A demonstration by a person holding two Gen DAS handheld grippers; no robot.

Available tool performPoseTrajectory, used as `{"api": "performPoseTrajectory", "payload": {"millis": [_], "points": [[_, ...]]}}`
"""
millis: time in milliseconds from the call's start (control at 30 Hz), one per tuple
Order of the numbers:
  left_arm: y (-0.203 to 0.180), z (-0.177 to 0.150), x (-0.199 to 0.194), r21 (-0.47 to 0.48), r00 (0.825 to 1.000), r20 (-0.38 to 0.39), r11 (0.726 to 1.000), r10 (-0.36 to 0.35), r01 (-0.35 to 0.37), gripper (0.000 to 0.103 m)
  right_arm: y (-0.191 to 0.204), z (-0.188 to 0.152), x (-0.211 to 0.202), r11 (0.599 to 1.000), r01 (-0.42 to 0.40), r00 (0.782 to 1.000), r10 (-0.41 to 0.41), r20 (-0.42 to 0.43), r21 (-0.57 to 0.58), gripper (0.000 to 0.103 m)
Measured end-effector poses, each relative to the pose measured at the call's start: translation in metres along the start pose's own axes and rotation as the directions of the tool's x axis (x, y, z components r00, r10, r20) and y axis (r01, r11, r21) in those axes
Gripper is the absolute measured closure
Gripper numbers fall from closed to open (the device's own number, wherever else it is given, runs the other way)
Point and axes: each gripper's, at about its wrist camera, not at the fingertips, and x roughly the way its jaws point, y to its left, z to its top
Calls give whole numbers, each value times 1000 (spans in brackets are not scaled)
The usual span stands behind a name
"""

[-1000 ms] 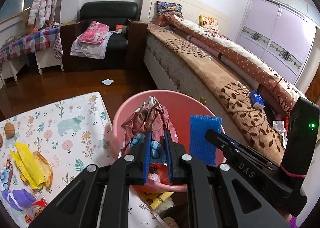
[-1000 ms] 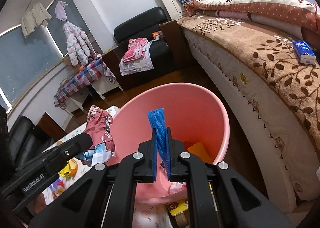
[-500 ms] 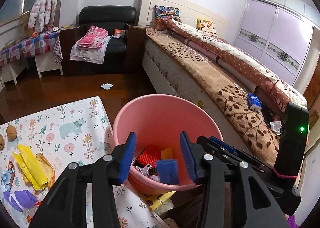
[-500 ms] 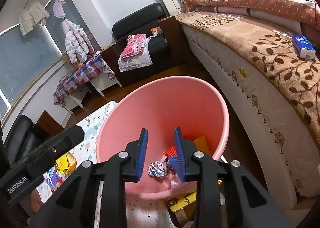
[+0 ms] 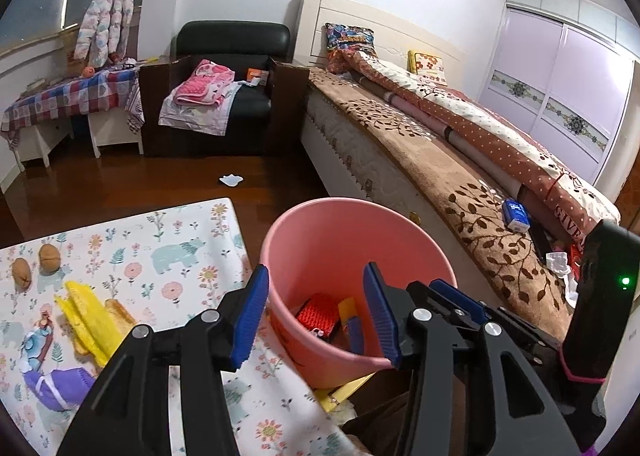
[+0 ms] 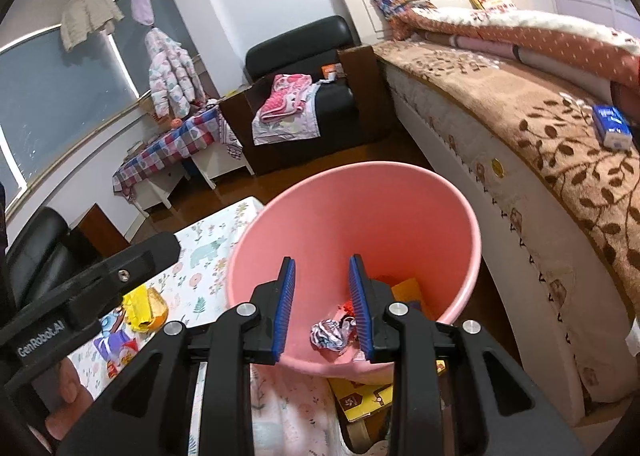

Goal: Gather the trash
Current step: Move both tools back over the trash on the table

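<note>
Below both parted tongs: trash-filled bucket.

Your work surface is a table under a floral animal-print cloth. On the cloth lie two walnuts near the far left edge, a yellow wrapper partly over a slice of bread, and a purple item at the near left. The pink bucket stands just beside the cloth's right edge; you cannot tell what it rests on. On the dark wood floor lies one white scrap. On the bed's brown leaf-pattern cover lies a blue tissue pack.
</note>
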Motion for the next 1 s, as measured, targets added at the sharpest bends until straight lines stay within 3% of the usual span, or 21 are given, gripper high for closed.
{"api": "performPoseTrajectory", "payload": {"millis": [533, 1000], "points": [[42, -11, -37, -74, 992, -3, 989, 129, -129, 54, 42, -11, -21, 998, -48, 999, 48, 6, -49, 75], [75, -28, -58, -132, 973, -20, 964, 229, -229, 54, 81, -28, -29, 991, -77, 997, 75, -23, -106, 75]]}}
